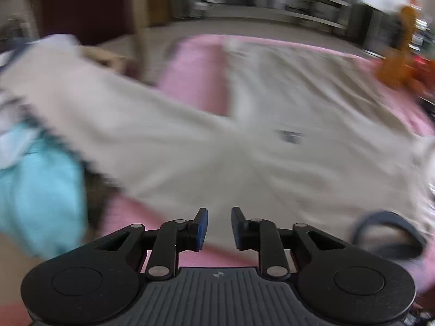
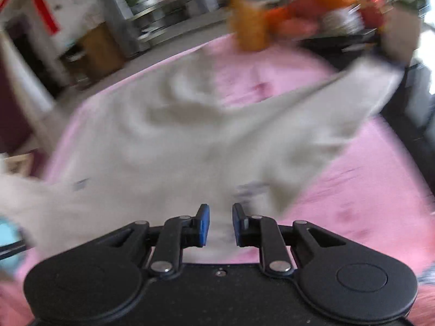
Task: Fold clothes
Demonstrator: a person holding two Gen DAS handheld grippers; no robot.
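A cream long-sleeved shirt (image 1: 272, 141) lies spread on a pink bedsheet (image 1: 195, 76), one sleeve stretching off to the left. My left gripper (image 1: 219, 228) hovers over the shirt's near edge, open, nothing between its blue pads. In the right wrist view the same shirt (image 2: 168, 146) covers the pink sheet (image 2: 367, 195), a sleeve reaching to the upper right. My right gripper (image 2: 219, 224) is open just above the shirt's near hem, holding nothing. Both views are motion-blurred.
A light blue garment (image 1: 38, 184) lies at the left of the bed. An orange plush toy (image 1: 399, 62) sits at the far right edge, also orange in the right view (image 2: 252, 27). A dark strap loop (image 1: 388, 231) lies near right. Shelving (image 1: 272, 2) stands beyond.
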